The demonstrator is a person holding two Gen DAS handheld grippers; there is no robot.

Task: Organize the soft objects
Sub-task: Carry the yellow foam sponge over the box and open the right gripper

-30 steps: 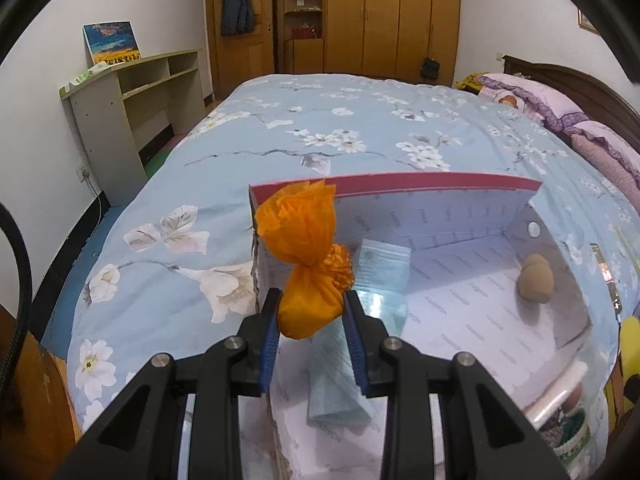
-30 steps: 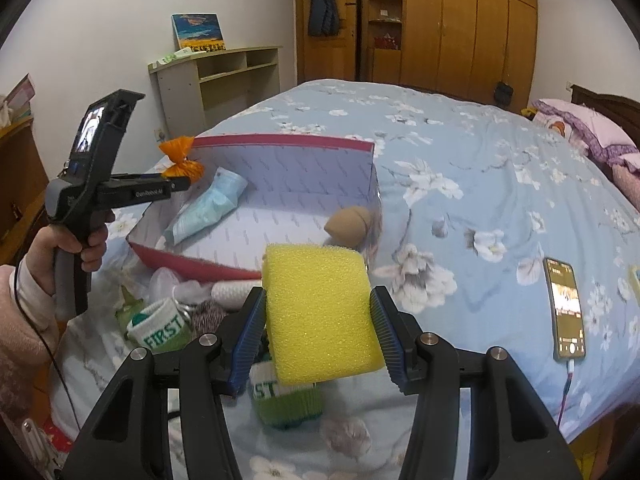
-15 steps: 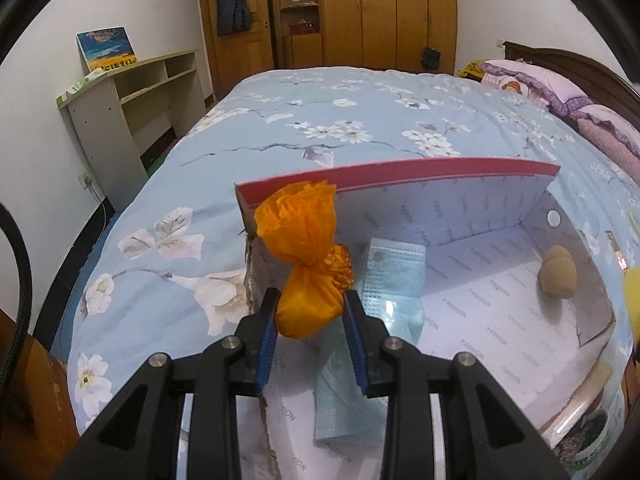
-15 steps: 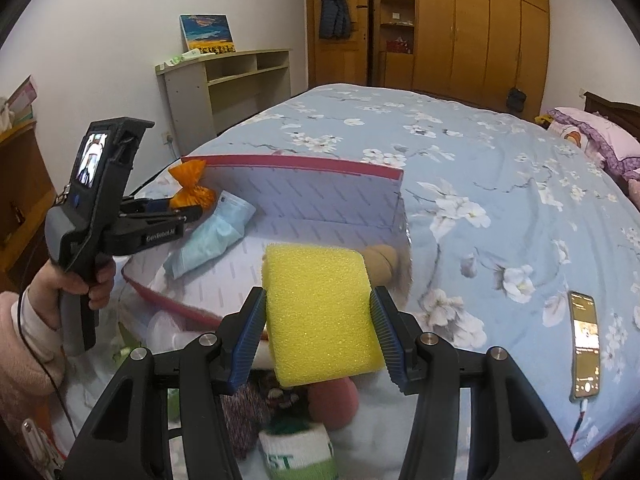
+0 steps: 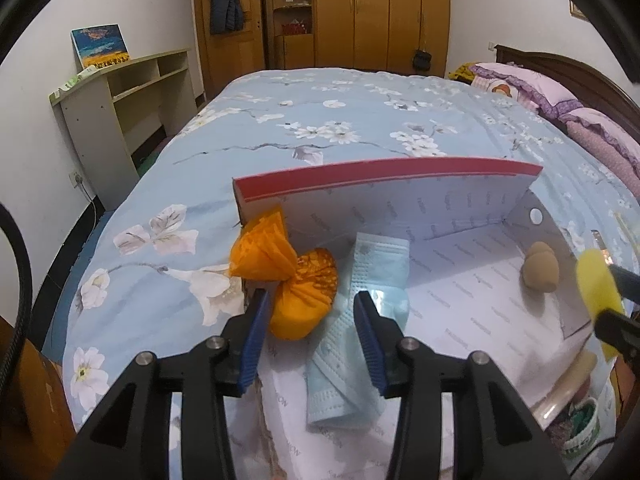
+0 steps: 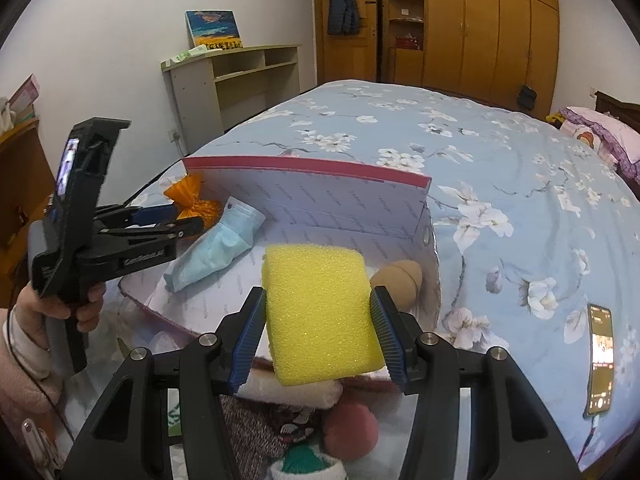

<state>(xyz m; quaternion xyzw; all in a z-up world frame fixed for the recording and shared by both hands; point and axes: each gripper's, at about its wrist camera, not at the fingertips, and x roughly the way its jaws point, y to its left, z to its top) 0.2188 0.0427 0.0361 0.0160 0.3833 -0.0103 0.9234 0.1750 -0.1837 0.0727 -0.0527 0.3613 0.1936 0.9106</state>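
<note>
Crumpled orange cloth bundle (image 5: 298, 300) lies in the red-rimmed white cardboard box (image 5: 384, 174) at its 9 o'clock corner; left claw (image 5: 308, 320) spread, apparently for release. Right claw (image 6: 318, 334) pinches yellow foam sponge (image 6: 320, 312) above the box's near edge, likely next in.

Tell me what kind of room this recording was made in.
Most likely a home bedroom. A large bed with a blue floral quilt fills the view, purple pillows lie against a dark headboard, and a wooden wardrobe wall stands behind, with a jacket hanging by it.
</note>
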